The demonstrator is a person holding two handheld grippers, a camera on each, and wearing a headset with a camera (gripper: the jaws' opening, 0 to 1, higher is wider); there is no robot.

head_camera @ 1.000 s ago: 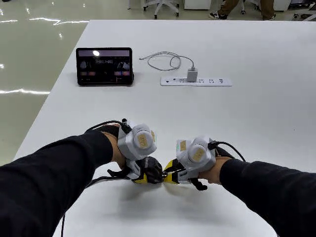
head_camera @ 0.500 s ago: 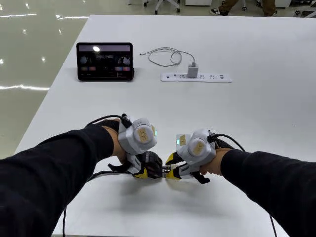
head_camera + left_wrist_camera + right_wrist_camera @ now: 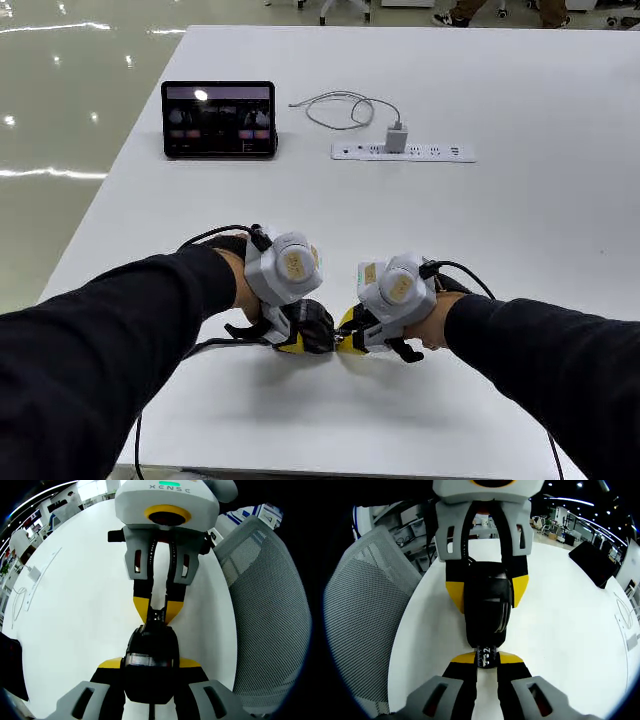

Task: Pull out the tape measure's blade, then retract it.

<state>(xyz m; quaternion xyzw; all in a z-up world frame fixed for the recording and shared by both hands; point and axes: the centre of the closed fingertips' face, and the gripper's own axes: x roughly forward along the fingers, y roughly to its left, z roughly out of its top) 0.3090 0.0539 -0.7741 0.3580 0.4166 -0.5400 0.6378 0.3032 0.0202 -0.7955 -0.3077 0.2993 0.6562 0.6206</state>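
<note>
1. Black plastic tape measure case point(image 3: 150, 662) is near the front edge of the white surface point(image 3: 450, 250), clamped between the left gripper point(image 3: 298, 340) jaws.
2. Right gripper point(image 3: 347, 343) jaws are closed on the short exposed blade point(image 3: 486, 659), just beside the case.
3. Black tablet point(image 3: 219, 119) and white power strip point(image 3: 403, 152) lie well apart from the case, further back.

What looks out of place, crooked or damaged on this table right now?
Nothing stands out. The left gripper holds the tape measure by its body, and the right gripper pinches the blade tip close to the case. The tablet, power strip and cable sit tidily farther back on the table.
</note>
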